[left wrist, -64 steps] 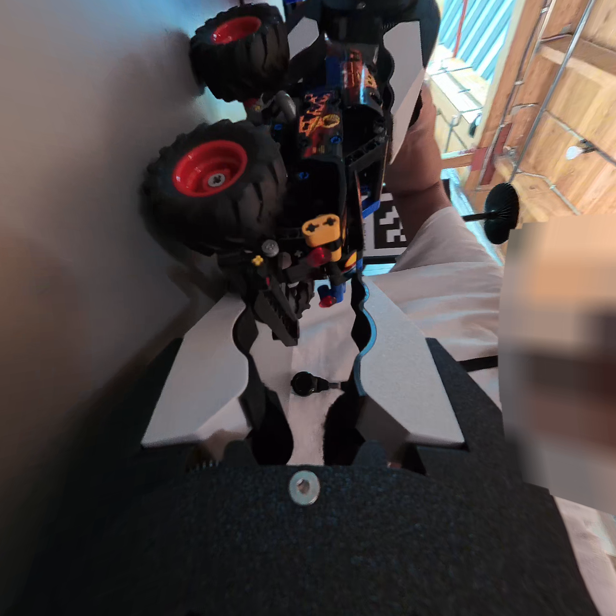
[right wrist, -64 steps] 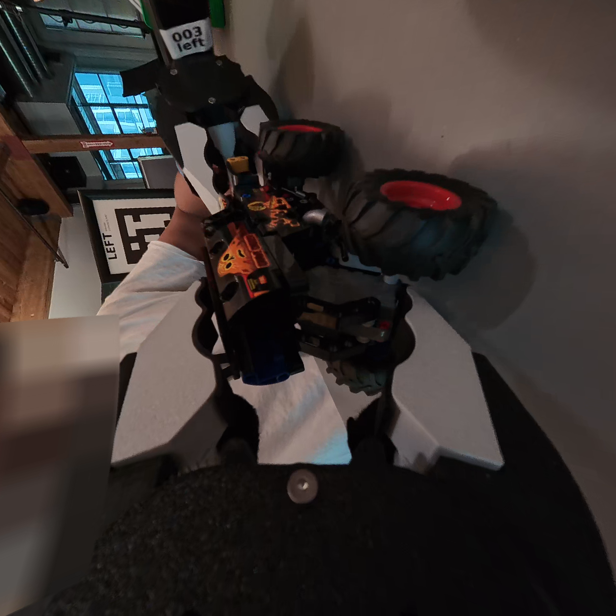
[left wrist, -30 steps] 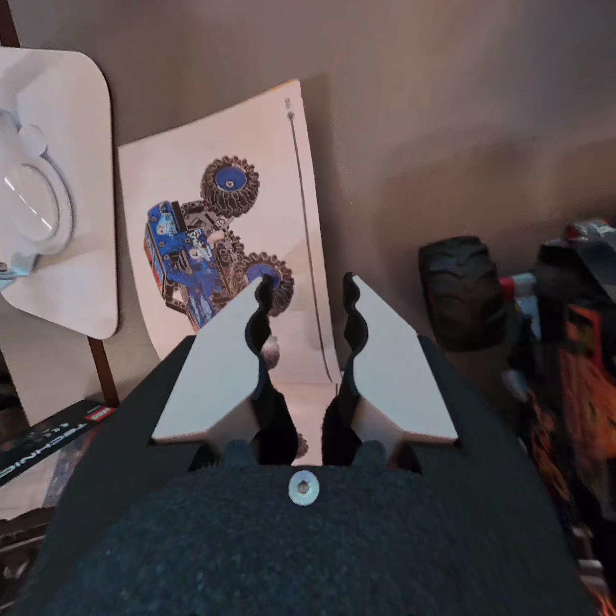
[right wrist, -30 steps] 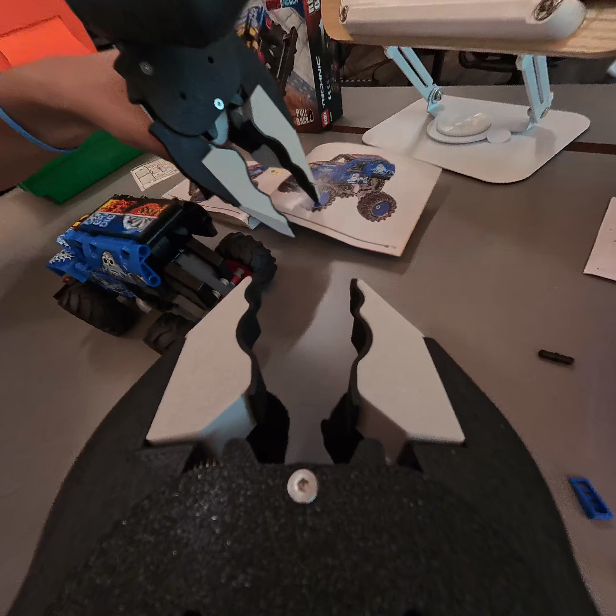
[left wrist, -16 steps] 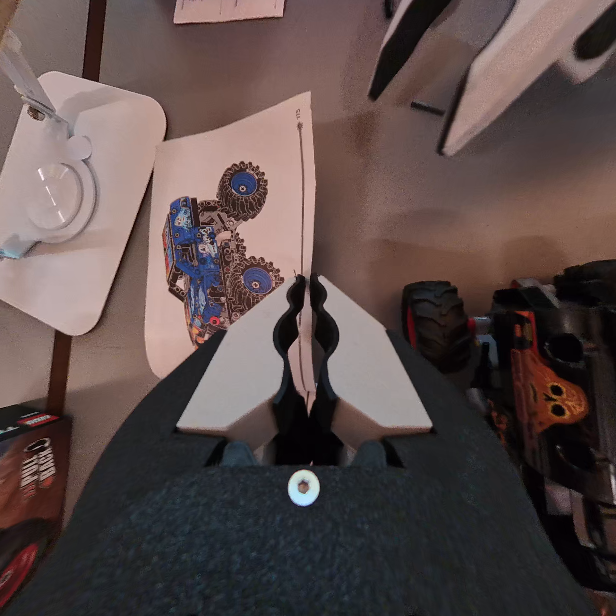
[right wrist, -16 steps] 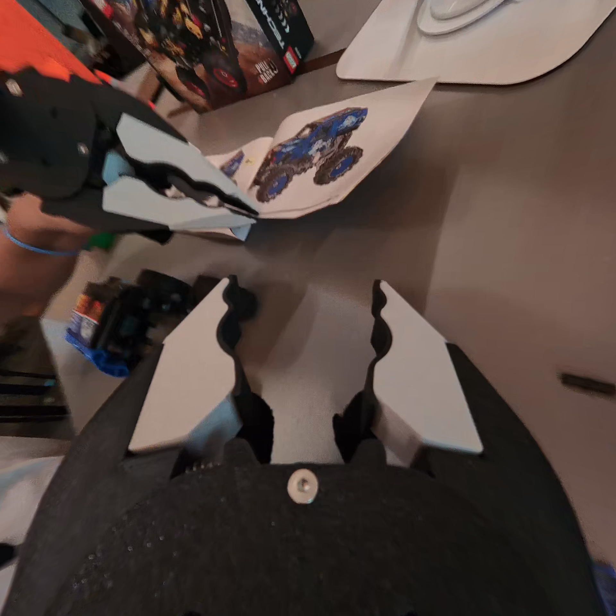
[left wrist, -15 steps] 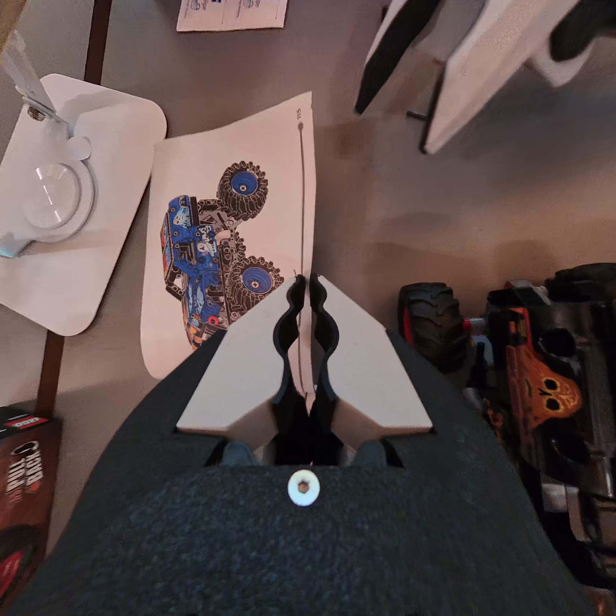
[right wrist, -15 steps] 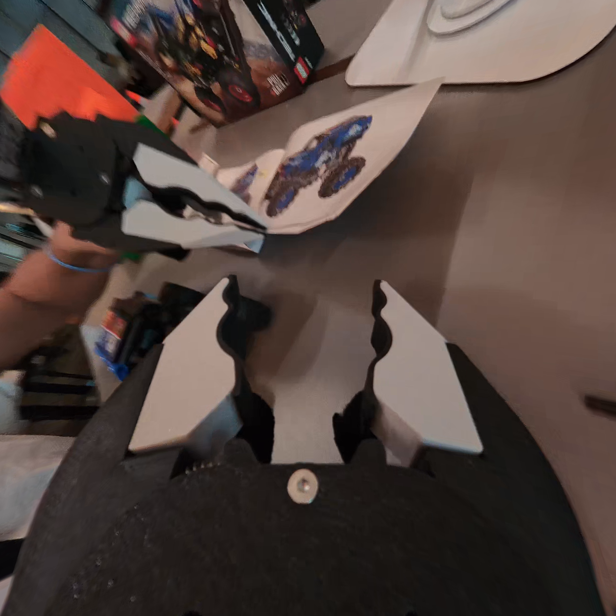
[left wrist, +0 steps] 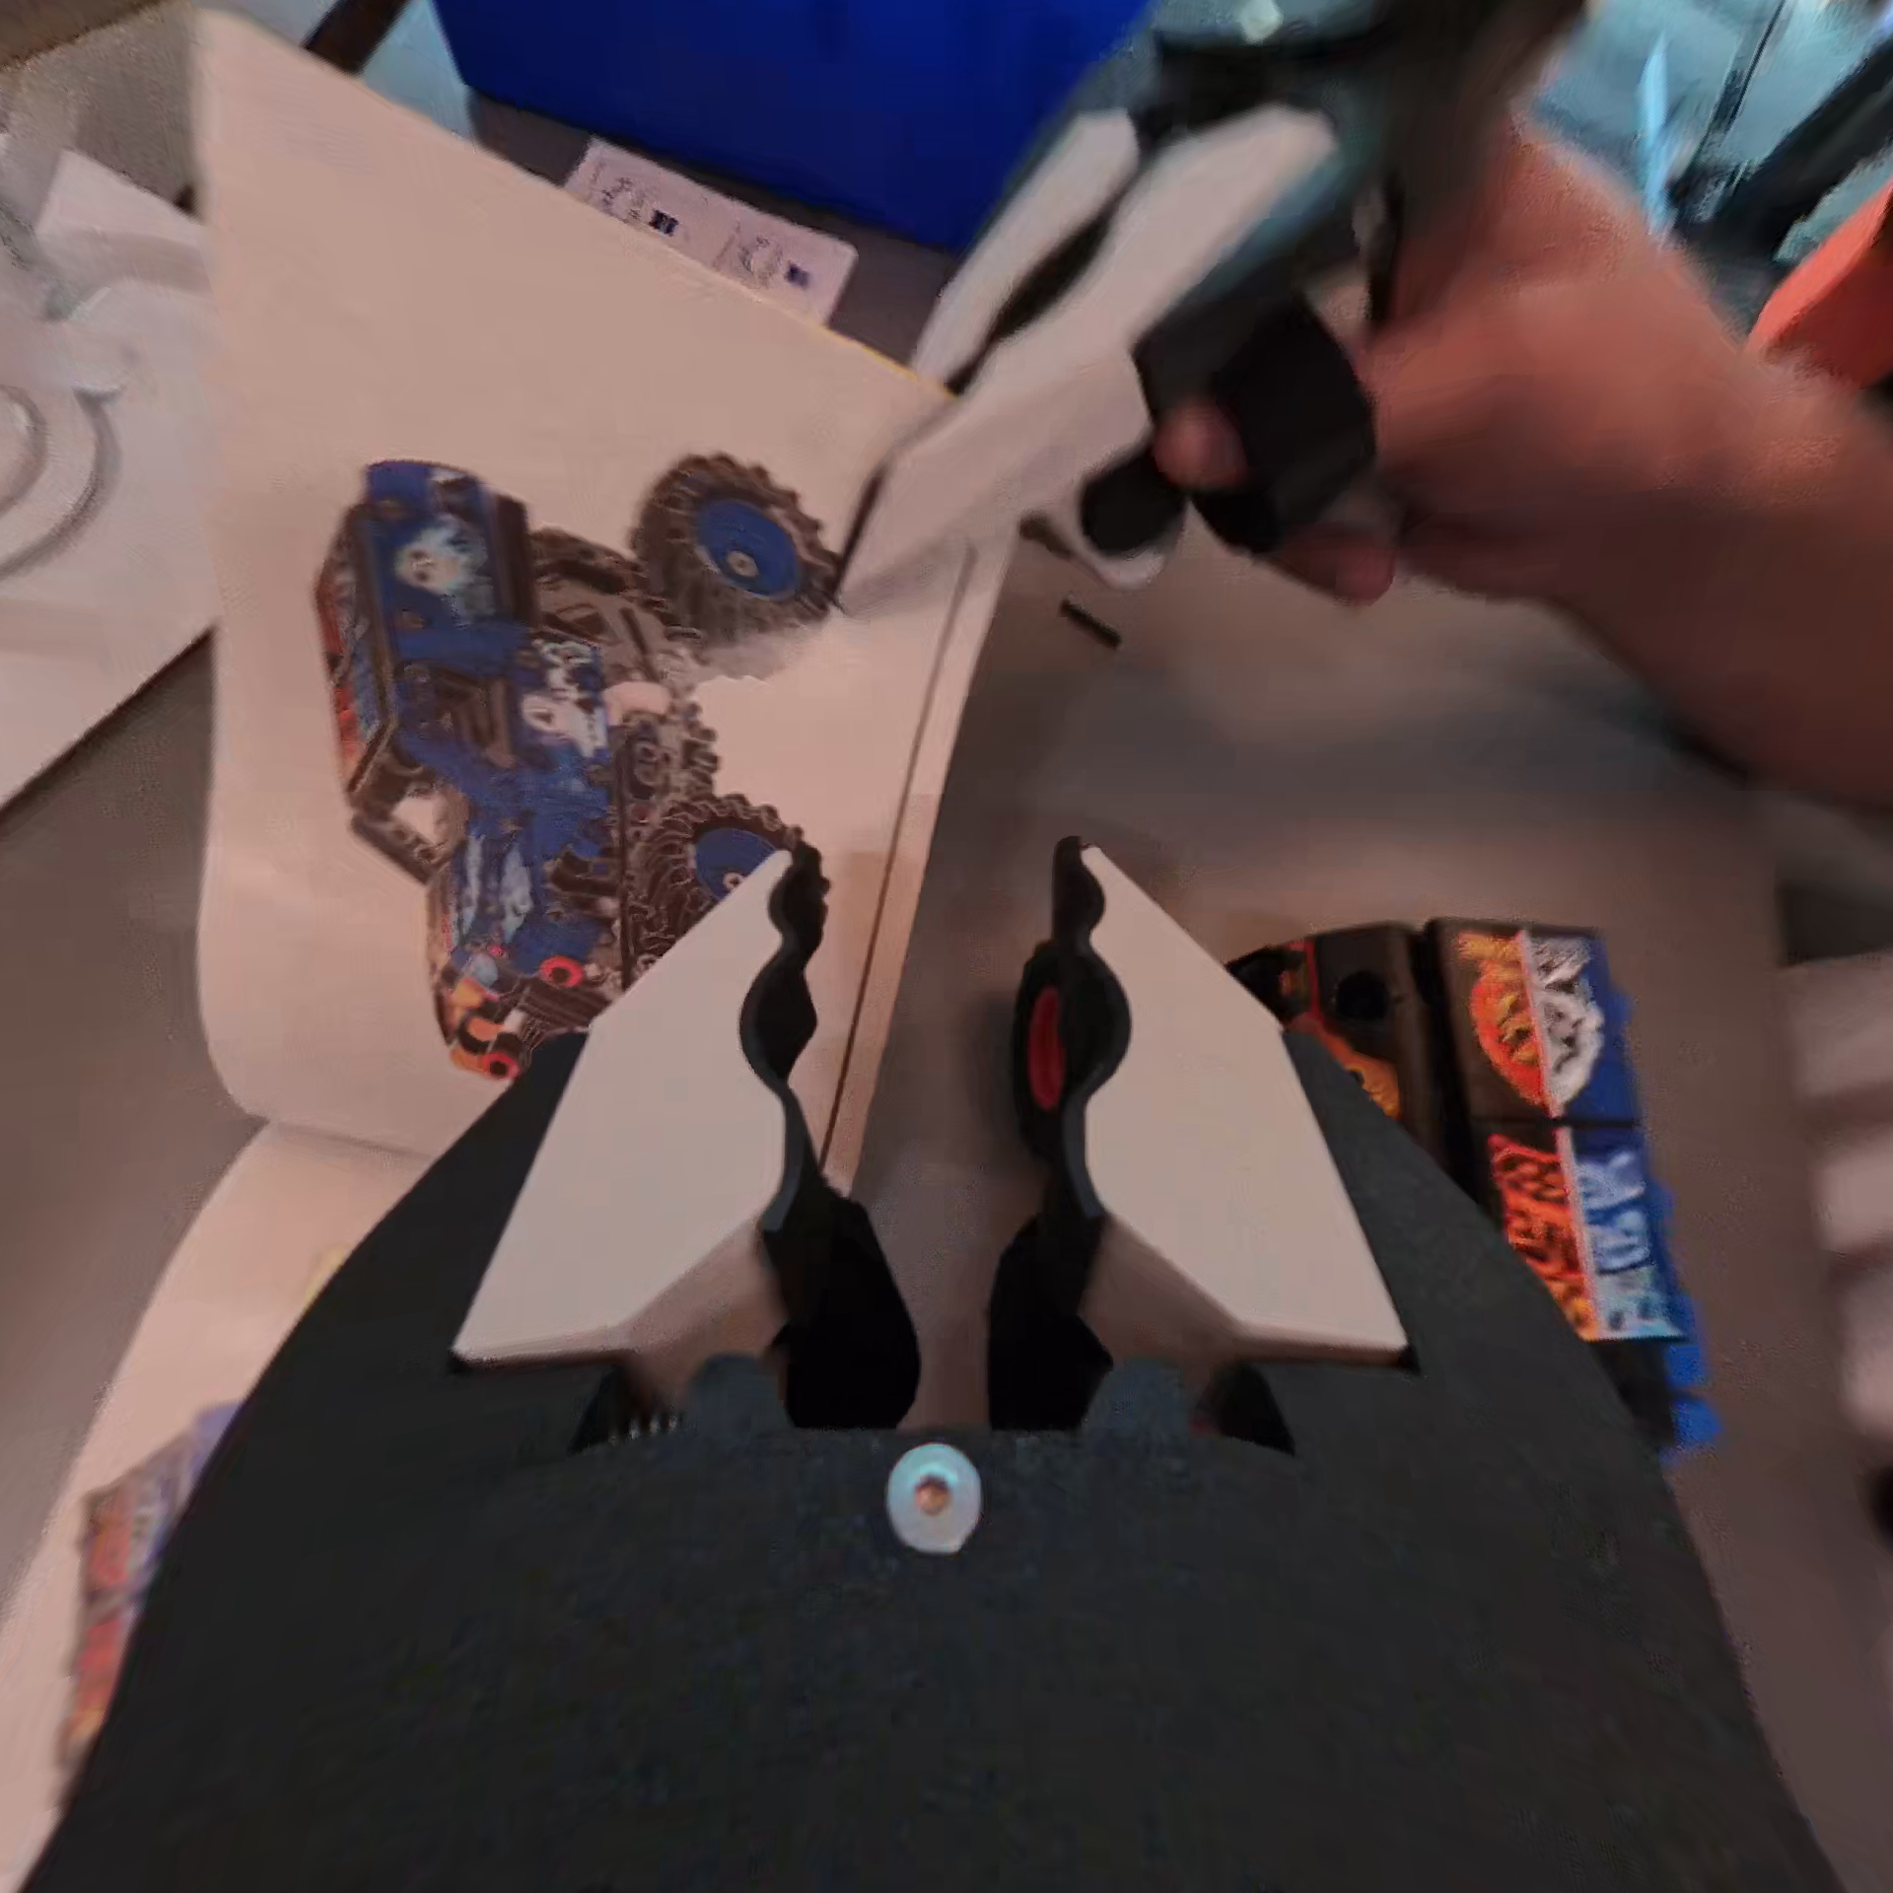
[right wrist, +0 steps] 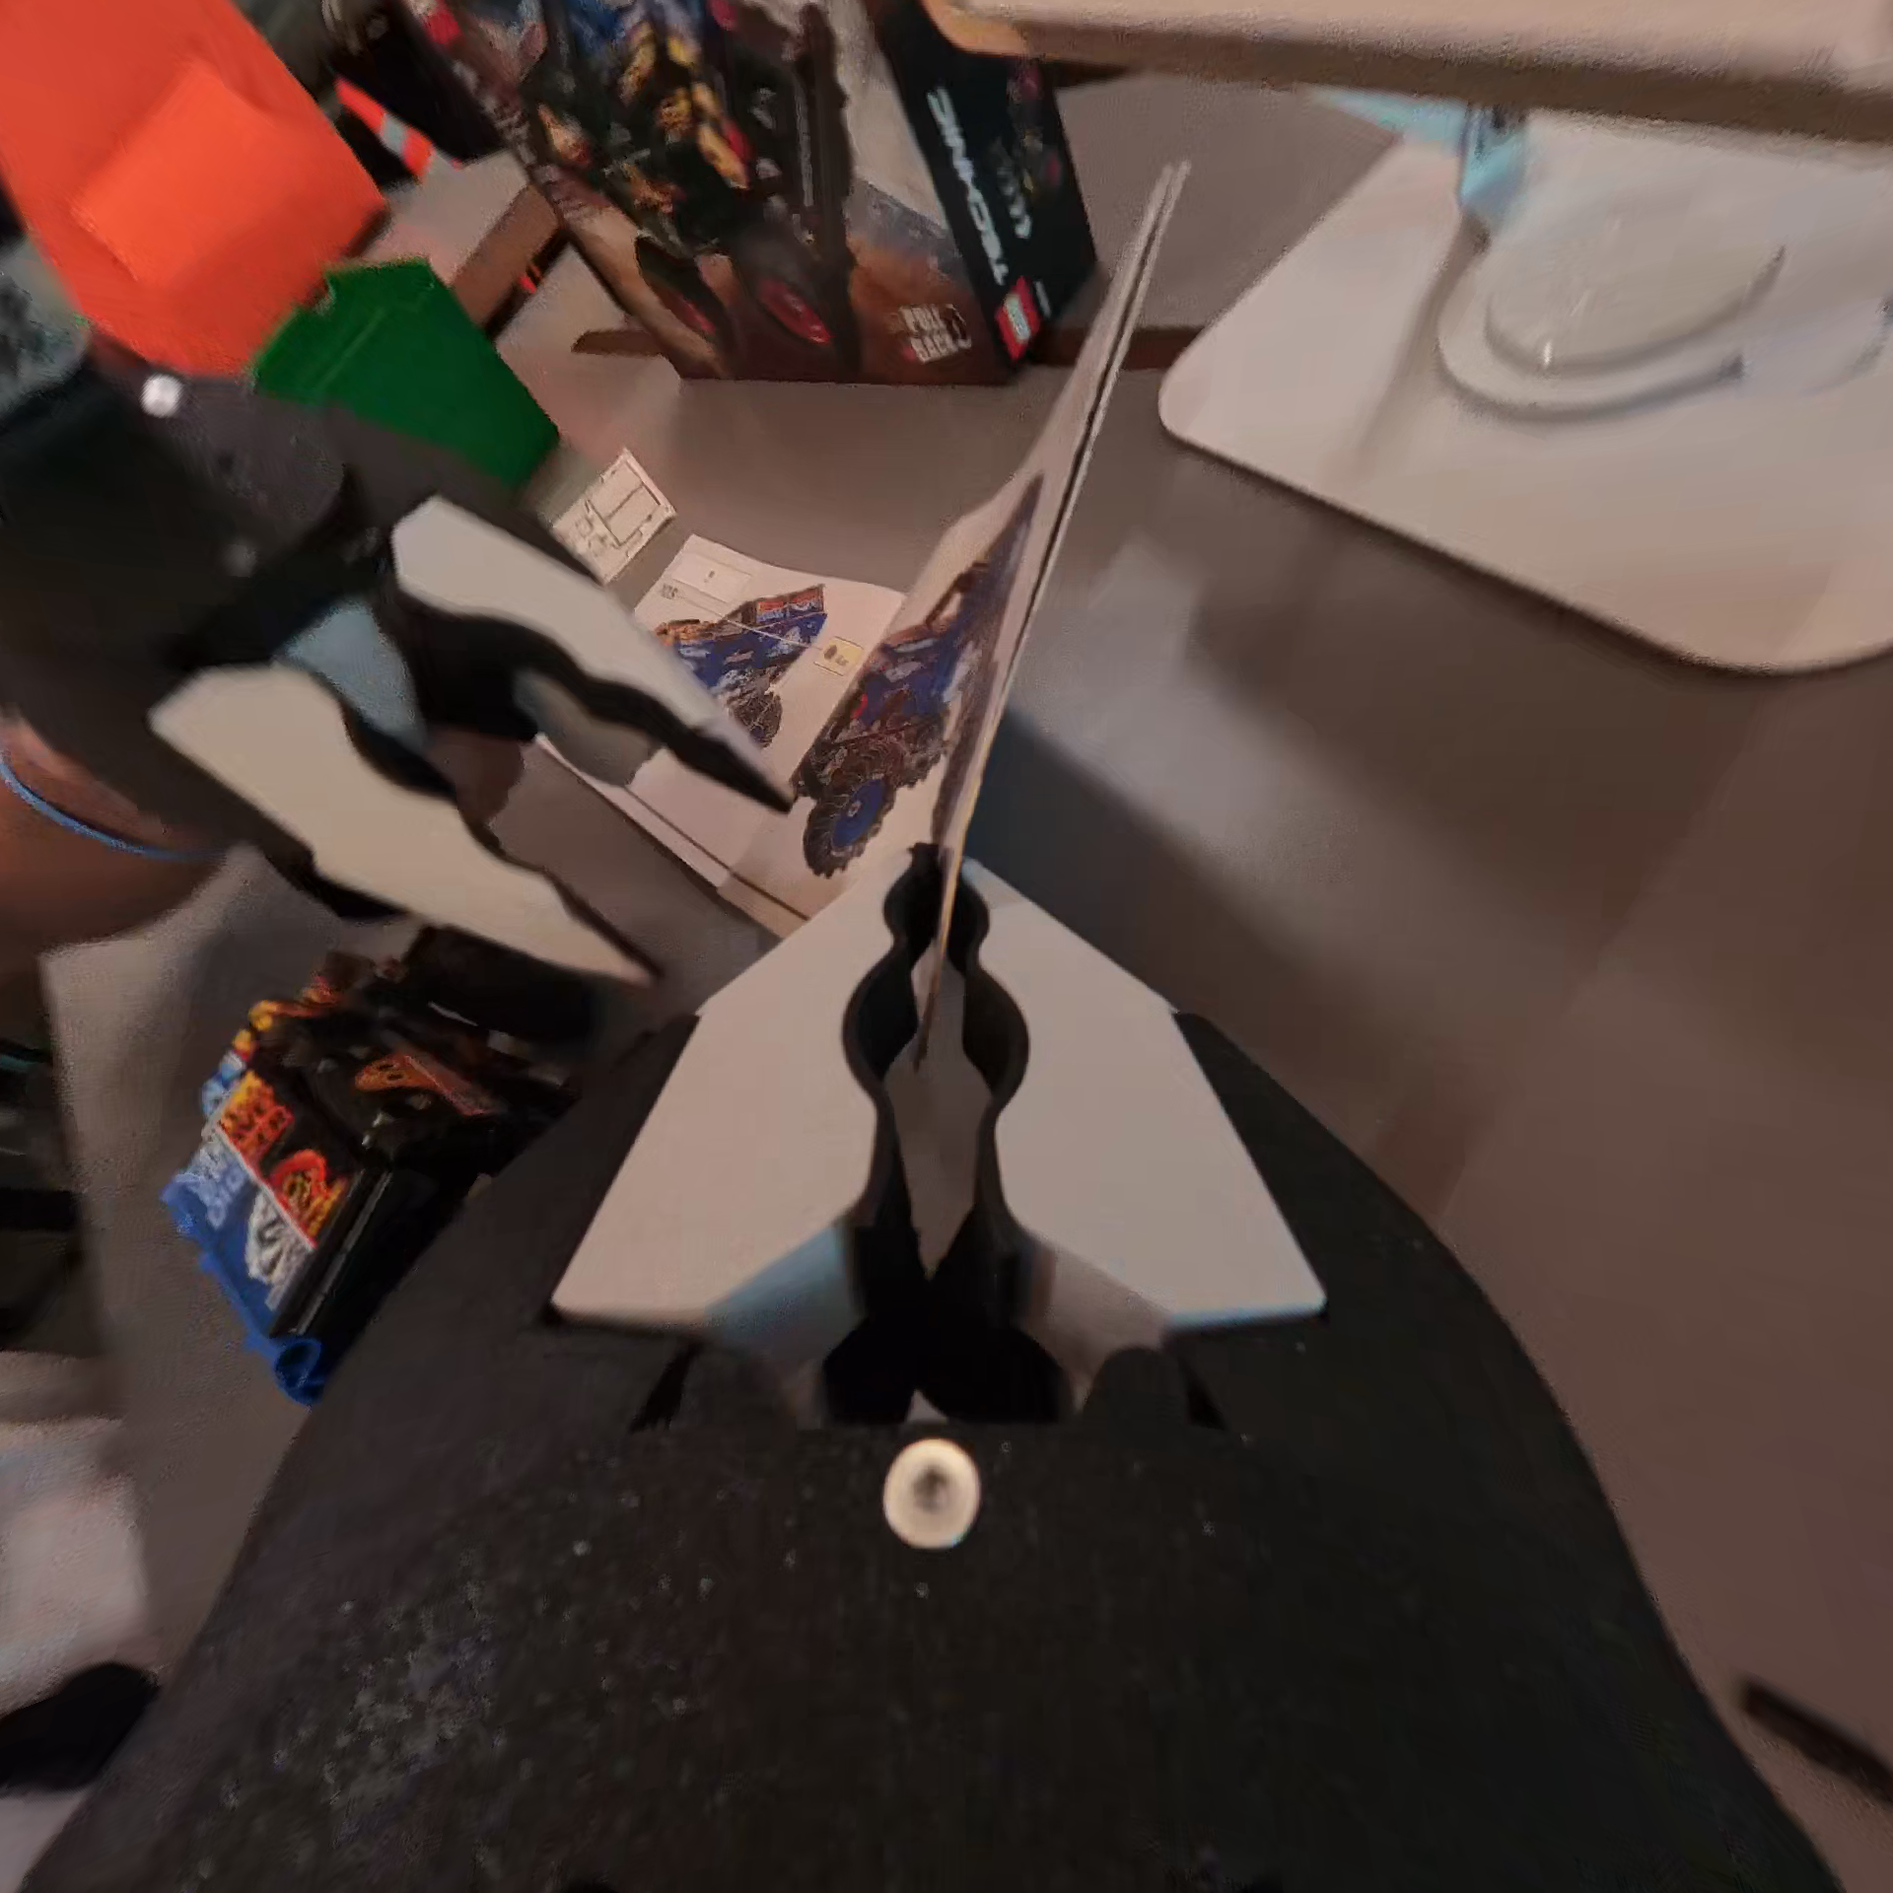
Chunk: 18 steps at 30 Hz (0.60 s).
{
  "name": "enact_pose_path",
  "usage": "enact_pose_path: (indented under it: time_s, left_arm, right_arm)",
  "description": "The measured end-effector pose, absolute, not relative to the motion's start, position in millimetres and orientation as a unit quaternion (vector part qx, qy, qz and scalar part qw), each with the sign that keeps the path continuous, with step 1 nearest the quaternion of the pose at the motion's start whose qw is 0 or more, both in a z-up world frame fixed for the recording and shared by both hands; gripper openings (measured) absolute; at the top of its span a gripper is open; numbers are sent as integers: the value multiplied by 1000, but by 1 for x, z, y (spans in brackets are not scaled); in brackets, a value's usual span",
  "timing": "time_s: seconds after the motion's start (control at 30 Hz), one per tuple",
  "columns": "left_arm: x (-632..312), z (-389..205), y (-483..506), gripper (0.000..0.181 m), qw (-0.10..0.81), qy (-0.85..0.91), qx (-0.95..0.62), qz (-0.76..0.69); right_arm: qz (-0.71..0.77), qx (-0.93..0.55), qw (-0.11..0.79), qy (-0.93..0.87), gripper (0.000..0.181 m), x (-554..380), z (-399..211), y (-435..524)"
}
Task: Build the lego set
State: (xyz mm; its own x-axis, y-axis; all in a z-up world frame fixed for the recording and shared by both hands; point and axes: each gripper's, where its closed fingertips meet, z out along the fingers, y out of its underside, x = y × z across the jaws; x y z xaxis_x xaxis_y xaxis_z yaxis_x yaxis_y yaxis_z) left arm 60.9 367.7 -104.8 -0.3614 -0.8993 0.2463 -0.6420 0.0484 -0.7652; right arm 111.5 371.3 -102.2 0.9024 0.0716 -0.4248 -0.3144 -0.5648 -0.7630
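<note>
The built Lego monster truck [left wrist: 1485, 1106] stands on the grey table, just right of my left gripper; it also shows in the right wrist view [right wrist: 338, 1117] at lower left. The instruction booklet [left wrist: 574, 717] lies open with a blue truck picture. My right gripper [right wrist: 937, 871] is shut on the edge of one booklet page [right wrist: 1024, 615], which stands almost upright. My left gripper [left wrist: 932, 860] is open and empty beside that page's edge. It shows in the right wrist view [right wrist: 717, 886], open, left of the page. The right gripper [left wrist: 871, 584] shows blurred at the page's far edge.
A Lego box [right wrist: 819, 184] stands at the back. A white stand base [right wrist: 1537, 410] sits at the back right. Orange [right wrist: 174, 174] and green [right wrist: 400, 359] items are at the back left. A small black pin [left wrist: 1091, 625] lies on the table. There is about 6 cm between the tips of the two grippers.
The truck was set down on the table. My left gripper let go of the page edge and opened. My right gripper closed on the page and lifted it upright.
</note>
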Motion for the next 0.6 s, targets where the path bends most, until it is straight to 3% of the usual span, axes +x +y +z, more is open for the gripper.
enact_pose_path:
  time_s: [0.1, 0.23, 0.33, 0.43, 0.6]
  left_arm:
    - [65, -74, 380, 67, 65, 599, -601, -525]
    - [79, -50, 392, 70, -3, 505, -625, -594]
    - [86, -46, 398, 53, 0, 486, -634, -601]
    - [83, -42, 394, 11, -15, 485, -621, -616]
    - [79, -46, 394, 1, 3, 504, -604, -617]
  right_arm:
    - [66, -882, 467, -15, 0, 103, -91, 375]
    - [-122, -877, 447, -123, 0, 90, -78, 384]
    - [-181, -869, 432, -159, 0, 84, -74, 388]
    - [-167, -875, 427, -153, 4, 83, -77, 388]
    - [36, -876, 467, -113, 55, 61, -71, 382]
